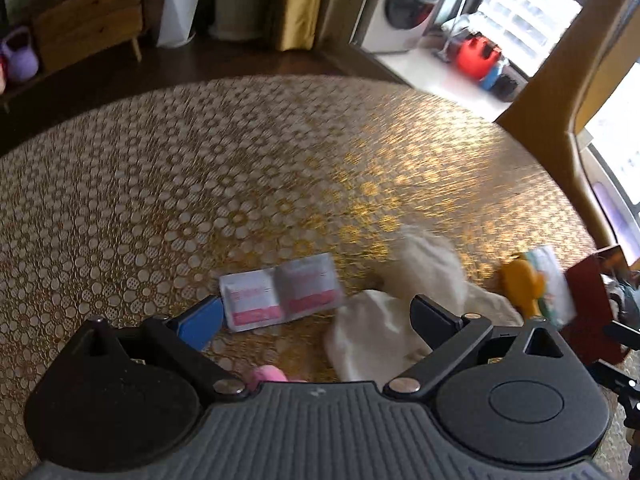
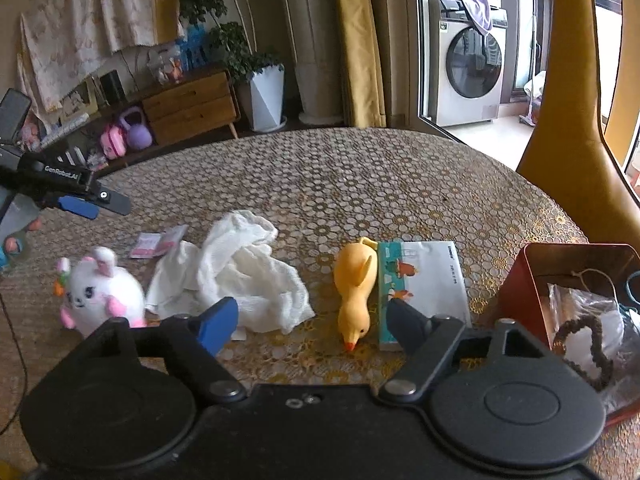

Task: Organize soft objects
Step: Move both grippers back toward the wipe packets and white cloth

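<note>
- We are holding the right gripper (image 2: 312, 320) at the bottom of the right wrist view, jaws spread wide and gripping nothing, with the blue finger (image 2: 218, 322) lower left of centre and the black finger (image 2: 408, 326) lower right of centre.
- Just beyond the fingers, we are seeing a crumpled white cloth (image 2: 236, 272) lying on the gold-patterned table (image 2: 360, 184), its near corner right beside the blue finger.
- A yellow rubber duck (image 2: 356, 292) is lying on its side at centre frame, beak toward the camera, touching a tissue packet (image 2: 424, 280) on its right.
- A white and pink plush bunny (image 2: 100, 292) is sitting at the left of the frame, just beside the cloth.
- Small pink and white sachets (image 2: 158, 242) are lying behind the cloth, toward the upper left.
- A red box (image 2: 520, 292) is standing open at the right edge, with a brown hair tie (image 2: 584, 348) and clear plastic inside.
- We are holding the left gripper (image 1: 316, 324) above the table too, its jaws wide apart and holding nothing; in the right wrist view it is showing at the left edge (image 2: 102, 204).
- In the blurred left wrist view, the sachets (image 1: 280, 292) are lying between the fingers and the cloth (image 1: 400, 304) is spreading under the black finger (image 1: 434, 318).
- The duck (image 1: 520, 284) is appearing at the right of that frame.
</note>
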`<state>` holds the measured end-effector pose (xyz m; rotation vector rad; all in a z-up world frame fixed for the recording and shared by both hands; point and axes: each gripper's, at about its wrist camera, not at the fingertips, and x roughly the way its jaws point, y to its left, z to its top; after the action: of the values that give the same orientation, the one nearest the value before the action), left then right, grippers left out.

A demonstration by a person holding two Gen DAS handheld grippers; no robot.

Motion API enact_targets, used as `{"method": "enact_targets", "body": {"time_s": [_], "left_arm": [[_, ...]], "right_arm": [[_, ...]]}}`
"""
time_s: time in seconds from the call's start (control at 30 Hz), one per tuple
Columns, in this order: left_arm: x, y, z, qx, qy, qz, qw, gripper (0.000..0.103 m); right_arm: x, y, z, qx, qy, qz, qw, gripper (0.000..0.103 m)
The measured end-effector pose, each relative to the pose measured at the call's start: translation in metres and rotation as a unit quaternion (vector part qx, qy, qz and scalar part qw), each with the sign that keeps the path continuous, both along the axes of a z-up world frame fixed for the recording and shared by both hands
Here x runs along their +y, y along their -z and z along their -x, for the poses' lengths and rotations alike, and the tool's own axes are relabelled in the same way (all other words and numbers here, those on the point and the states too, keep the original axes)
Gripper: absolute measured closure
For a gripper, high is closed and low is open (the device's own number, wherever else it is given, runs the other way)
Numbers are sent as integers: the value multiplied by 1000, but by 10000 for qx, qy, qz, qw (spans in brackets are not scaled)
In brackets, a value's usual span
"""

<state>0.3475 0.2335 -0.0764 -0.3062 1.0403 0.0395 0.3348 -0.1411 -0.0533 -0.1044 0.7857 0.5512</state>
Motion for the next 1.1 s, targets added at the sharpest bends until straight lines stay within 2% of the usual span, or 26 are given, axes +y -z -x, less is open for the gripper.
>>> {"method": "enact_targets", "body": {"time_s": [0.2,0.47,0.63,0.8,0.93,1.0,1.07,1.1], "left_arm": [[12,25,-22,389,-28,-41,9992,2],[15,52,-52,853,94,224,9961,2],[15,69,-63,1029,61,174,9945,2],[11,74,-66,928,44,111,9956,3],[-5,79,-69,922,247,-258,9951,4],[-17,81,-70,930,370,-564,9934,8],[-26,82,-69,916,449,-844,9912,19],[-28,82,-69,916,448,-930,9904,20]], "right_arm": [[9,18,-29,69,130,235,9996,30],[25,38,-57,201,159,415,9988,40],[34,48,-66,141,173,640,9977,44],[40,58,-74,178,208,735,9969,53],[46,63,-77,159,187,817,9963,56],[49,64,-78,135,209,874,9959,57],[50,65,-79,113,231,921,9954,58],[51,66,-80,108,246,947,9951,59]]}}
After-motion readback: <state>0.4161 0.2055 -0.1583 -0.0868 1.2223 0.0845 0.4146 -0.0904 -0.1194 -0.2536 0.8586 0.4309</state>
